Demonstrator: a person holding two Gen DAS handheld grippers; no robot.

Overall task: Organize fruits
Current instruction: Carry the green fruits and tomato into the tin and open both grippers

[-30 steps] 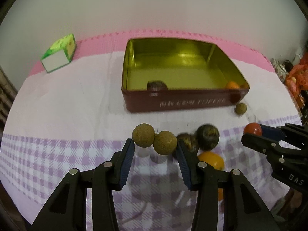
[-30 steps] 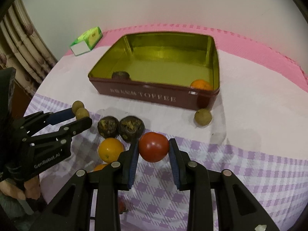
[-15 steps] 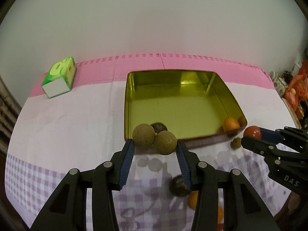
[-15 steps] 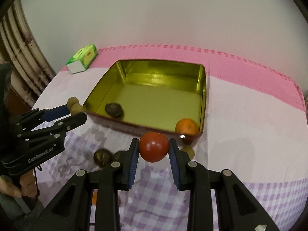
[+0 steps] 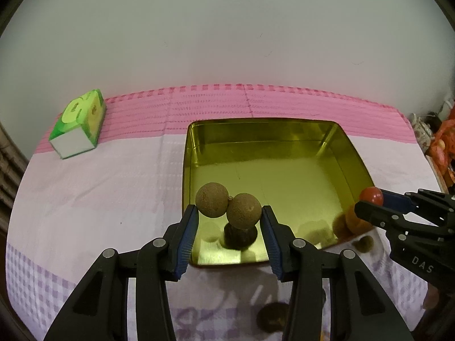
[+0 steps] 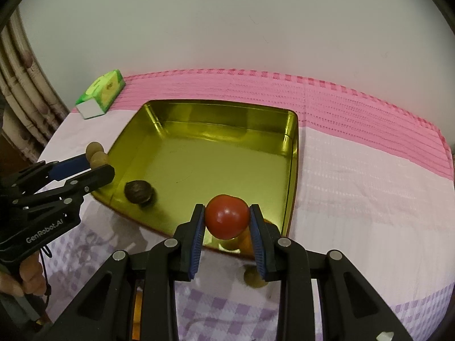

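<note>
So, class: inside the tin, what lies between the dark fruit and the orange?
Nothing: in the left wrist view, only bare gold floor of the tin lies between the dark fruit and the orange.

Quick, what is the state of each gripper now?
Left gripper: closed on two joined round brown fruits.
Right gripper: closed on a round red tomato.

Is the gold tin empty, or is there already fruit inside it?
Not empty. The tin holds a dark round fruit near its front left corner and an orange, mostly hidden, at the front right.
</note>
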